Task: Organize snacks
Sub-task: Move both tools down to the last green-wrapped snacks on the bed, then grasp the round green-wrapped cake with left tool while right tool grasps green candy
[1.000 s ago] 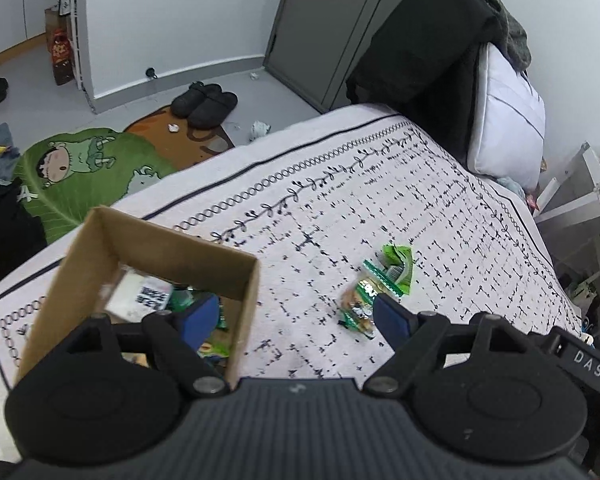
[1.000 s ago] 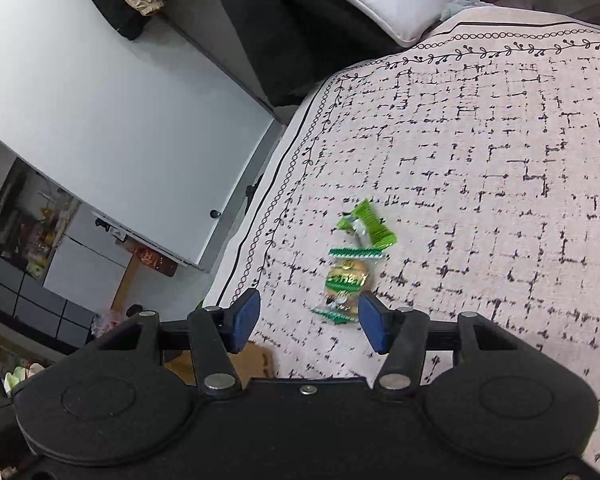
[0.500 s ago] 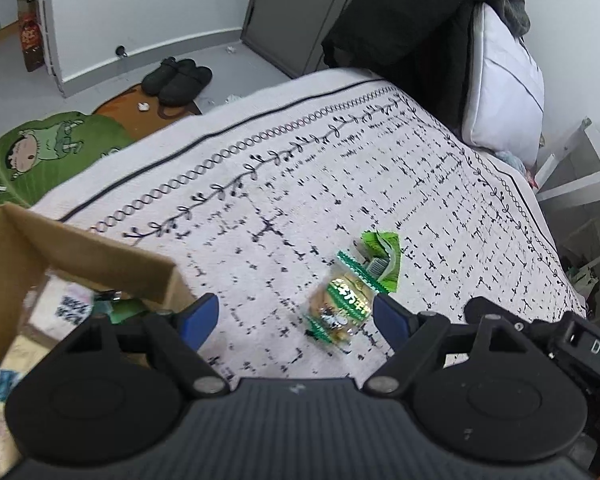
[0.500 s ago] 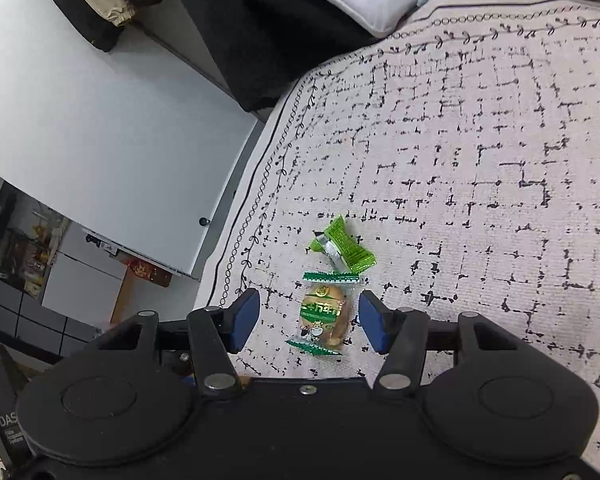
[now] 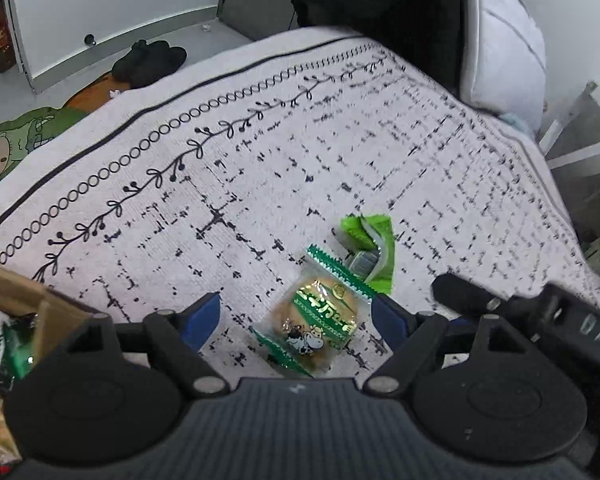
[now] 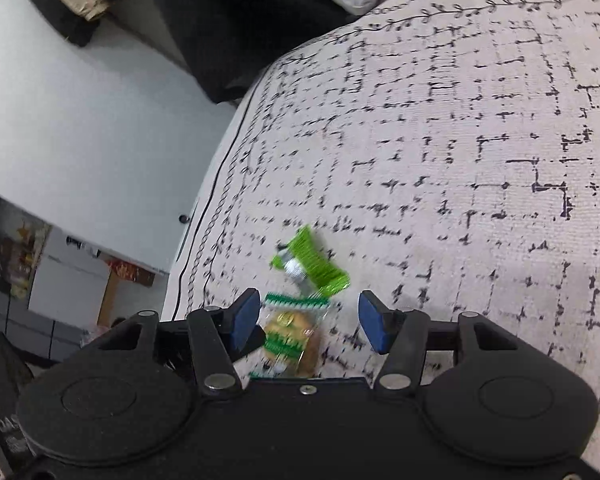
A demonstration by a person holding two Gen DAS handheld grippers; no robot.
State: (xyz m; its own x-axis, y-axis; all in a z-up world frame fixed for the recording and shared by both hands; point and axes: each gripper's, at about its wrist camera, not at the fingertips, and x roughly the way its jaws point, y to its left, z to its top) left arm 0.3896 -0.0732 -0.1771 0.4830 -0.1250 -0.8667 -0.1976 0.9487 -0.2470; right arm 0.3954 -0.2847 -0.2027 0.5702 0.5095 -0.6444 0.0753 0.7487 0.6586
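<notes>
White bedding printed with black dashes and a vine border covers the bed (image 5: 260, 184), with a white pillow (image 5: 504, 40) and dark clothing (image 5: 380, 4) piled at its head. Two snacks lie together on the bedspread: a clear biscuit packet (image 5: 320, 320) with green serrated ends and a cartoon cow, and touching its far end a bright green wrapper (image 5: 370, 246), crumpled and lying partly open. The left claw (image 5: 296, 320) sits low over the bed with its blue pads spread wide, and the biscuit packet lies between them, ungripped. The right claw (image 6: 310, 322) is likewise released, its pads apart on either side of the same packet (image 6: 290, 338), the green wrapper (image 6: 310, 260) just beyond them. At the left edge of the left wrist view, a corner of a cardboard box (image 5: 16, 292) shows, with other packets inside. Black slippers (image 5: 150, 62) and a green cartoon rug (image 5: 16, 140) lie on the floor past the bed.
</notes>
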